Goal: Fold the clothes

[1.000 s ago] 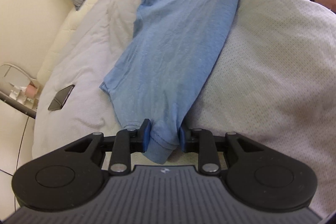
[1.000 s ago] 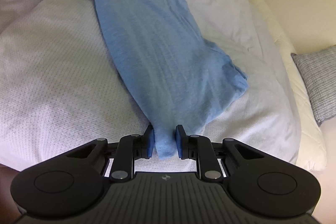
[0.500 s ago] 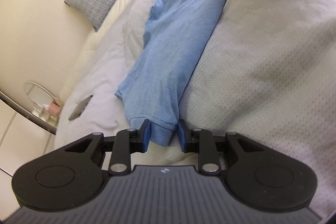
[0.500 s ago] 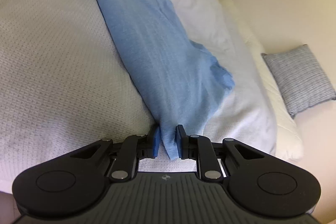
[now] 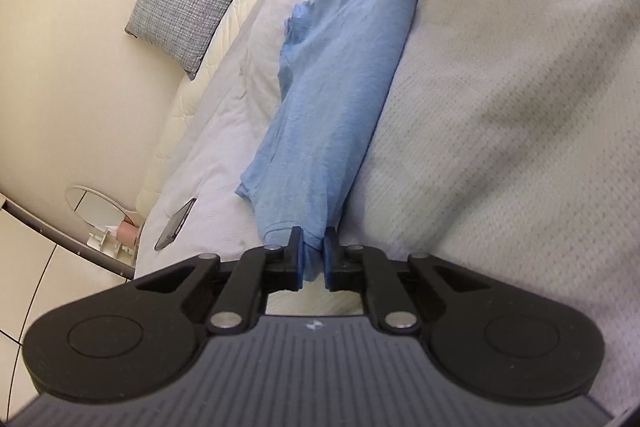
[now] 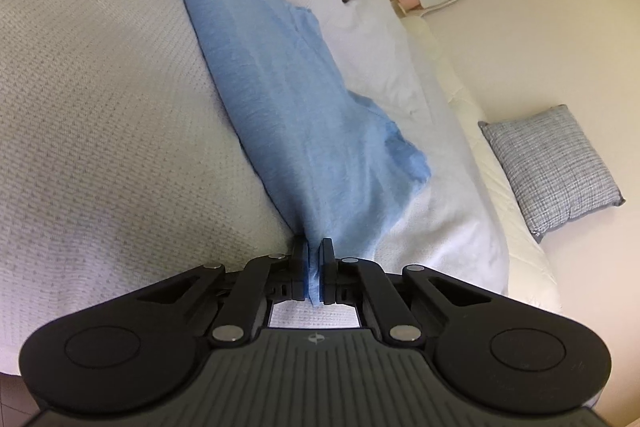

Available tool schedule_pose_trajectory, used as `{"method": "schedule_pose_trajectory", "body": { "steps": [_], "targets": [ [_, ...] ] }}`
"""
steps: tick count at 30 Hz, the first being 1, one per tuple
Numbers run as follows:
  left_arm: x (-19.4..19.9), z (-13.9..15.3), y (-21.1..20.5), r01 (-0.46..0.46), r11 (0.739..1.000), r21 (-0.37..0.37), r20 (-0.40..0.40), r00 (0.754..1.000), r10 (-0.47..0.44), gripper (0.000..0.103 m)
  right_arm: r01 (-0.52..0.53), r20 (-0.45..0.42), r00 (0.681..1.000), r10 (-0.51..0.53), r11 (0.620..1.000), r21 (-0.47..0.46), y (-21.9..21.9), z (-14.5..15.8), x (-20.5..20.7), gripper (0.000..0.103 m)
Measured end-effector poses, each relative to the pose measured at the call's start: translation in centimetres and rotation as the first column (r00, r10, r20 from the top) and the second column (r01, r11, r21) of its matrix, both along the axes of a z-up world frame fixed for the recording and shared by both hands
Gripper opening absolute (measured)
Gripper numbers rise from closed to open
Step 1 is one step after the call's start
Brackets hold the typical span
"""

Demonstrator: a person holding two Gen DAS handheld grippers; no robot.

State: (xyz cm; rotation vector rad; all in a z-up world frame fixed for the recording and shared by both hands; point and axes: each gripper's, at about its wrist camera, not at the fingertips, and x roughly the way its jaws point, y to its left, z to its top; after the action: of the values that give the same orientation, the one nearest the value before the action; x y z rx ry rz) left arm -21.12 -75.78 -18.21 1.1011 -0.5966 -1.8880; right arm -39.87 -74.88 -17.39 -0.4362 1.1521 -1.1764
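Both grippers have pulled wider apart over the last second, and the shirt (image 5: pixel 336 99) now runs taut and narrower between them across the bed (image 5: pixel 520 107). Left gripper (image 5: pixel 311 259) is clamped on one end, right gripper (image 6: pixel 314 273) pinches the other. Doubled along its length, I'd judge it tensioned for laying down flat.

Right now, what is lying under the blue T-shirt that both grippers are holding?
The blue T-shirt hangs stretched between the left gripper and right gripper, draping onto the white bedspread. Whatever the cloth covers beneath it cannot be seen.
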Motion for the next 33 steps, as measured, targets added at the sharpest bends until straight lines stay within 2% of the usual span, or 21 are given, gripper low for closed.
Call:
{"method": "schedule_pose_trajectory", "body": {
  "steps": [3,5,6,9,11,13,15,17,19,21,25,27,28,29,33],
  "targets": [
    [0.3,0.4,-0.3,-0.004,1.0,0.027,-0.016,1.0,0.005,0.006,0.007,0.061,0.998,-0.006,1.0,-0.007,1.0,0.9,-0.6,0.0],
    [0.9,0.8,-0.8,-0.036,0.997,0.067,-0.053,0.998,0.04,0.004,0.01,0.1,0.995,-0.009,1.0,-0.009,1.7,1.5,-0.9,0.0],
    [1.0,0.8,-0.8,-0.055,0.997,0.062,-0.04,0.998,0.058,0.004,0.008,0.109,0.994,-0.007,1.0,-0.013,2.1,1.7,-0.9,0.0],
    [1.0,0.6,0.4,-0.08,0.997,-0.008,0.047,0.996,0.08,0.006,-0.001,0.108,0.994,0.002,1.0,-0.016,2.6,2.0,-1.1,0.0],
    [0.6,0.4,1.8,-0.053,0.996,-0.077,0.113,0.992,0.061,0.019,-0.005,0.104,0.995,0.009,1.0,-0.031,3.2,1.9,-1.5,0.0],
    [-0.3,0.1,3.0,0.009,0.989,-0.146,0.18,0.983,0.018,0.027,-0.003,0.107,0.994,0.007,0.999,-0.043,3.8,1.8,-2.0,0.0],
    [-1.4,-0.4,3.9,0.073,0.979,-0.192,0.249,0.968,-0.023,0.029,-0.011,0.117,0.993,0.018,0.998,-0.058,4.2,1.7,-2.2,0.011],
    [-2.7,-1.2,3.7,0.129,0.973,-0.193,0.314,0.947,-0.064,0.028,-0.027,0.121,0.992,0.035,0.997,-0.072,4.6,1.5,-2.1,0.033],
    [-3.4,-1.8,2.8,0.146,0.972,-0.186,0.341,0.937,-0.075,0.022,-0.047,0.106,0.993,0.055,0.996,-0.077,4.4,1.1,-1.5,0.035],
    [-3.7,-2.1,1.4,0.137,0.976,-0.17,0.34,0.937,-0.072,0.011,-0.067,0.084,0.994,0.074,0.994,-0.081,4.1,0.7,-0.8,0.035],
    [-2.8,-1.7,-0.5,0.114,0.983,-0.142,0.298,0.952,-0.067,0.007,-0.133,-0.03,0.991,0.13,0.985,-0.107,3.2,-0.7,0.5,0.035],
    [-2.2,-1.2,-0.8,0.078,0.991,-0.108,0.232,0.971,-0.051,0.007,-0.16,-0.09,0.984,0.153,0.984,-0.079,2.5,-1.5,0.8,0.023],
    [-2.0,-0.9,-0.7,0.064,0.993,-0.095,0.203,0.978,-0.044,0.007,-0.158,-0.09,0.984,0.152,0.985,-0.067,2.2,-1.6,0.7,0.004],
    [-1.8,-0.8,-0.4,0.056,0.995,-0.088,0.181,0.983,-0.039,0.006,-0.143,-0.064,0.988,0.139,0.988,-0.058,2.0,-1.5,0.4,0.0],
    [-1.2,0.3,0.5,0.019,0.998,-0.061,0.096,0.995,-0.013,0.004,-0.102,0.03,0.994,0.103,0.994,-0.042,2.2,-0.6,-0.3,0.0]
  ]
}}
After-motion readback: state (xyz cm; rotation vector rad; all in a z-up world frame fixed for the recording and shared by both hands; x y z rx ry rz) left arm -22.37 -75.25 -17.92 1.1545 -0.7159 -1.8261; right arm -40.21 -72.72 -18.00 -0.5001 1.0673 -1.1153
